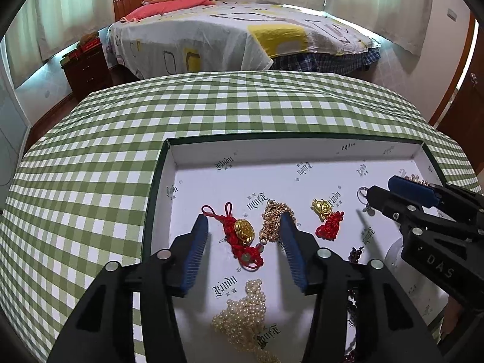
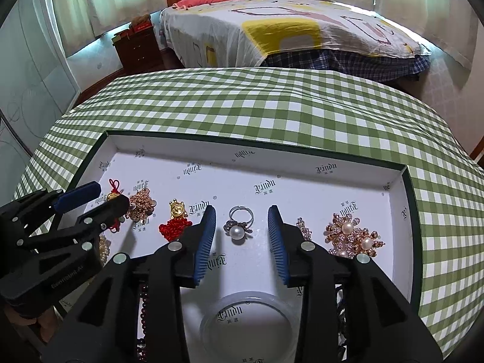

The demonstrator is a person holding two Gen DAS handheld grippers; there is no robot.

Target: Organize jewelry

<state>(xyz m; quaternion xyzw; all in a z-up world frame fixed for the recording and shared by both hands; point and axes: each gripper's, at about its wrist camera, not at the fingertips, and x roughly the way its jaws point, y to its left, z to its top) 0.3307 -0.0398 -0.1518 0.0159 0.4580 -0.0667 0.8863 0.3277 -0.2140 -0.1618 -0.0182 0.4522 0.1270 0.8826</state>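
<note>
A shallow white-lined box [image 1: 171, 163] on the checked table holds the jewelry. My left gripper [image 1: 243, 220] is open over it, and a red knot charm with a gold coin [image 1: 242, 237] lies between its fingers, untouched. A gold chain [image 1: 270, 219] rests by the right finger, a pearl necklace [image 1: 242, 311] lower down. My right gripper [image 2: 242, 211] is open too, with a pearl ring [image 2: 239, 227] lying on the box floor between its fingers. A gold figure on a red knot [image 2: 175, 220] sits to its left.
A pearl-and-rhinestone brooch [image 2: 352, 236] and a small rhinestone piece [image 2: 304, 227] lie right of the ring. A clear bangle [image 2: 248, 323] and dark beads [image 2: 143, 317] lie near the front. Green checked cloth [image 1: 90, 181] surrounds the box. A bed [image 1: 227, 30] stands behind the table.
</note>
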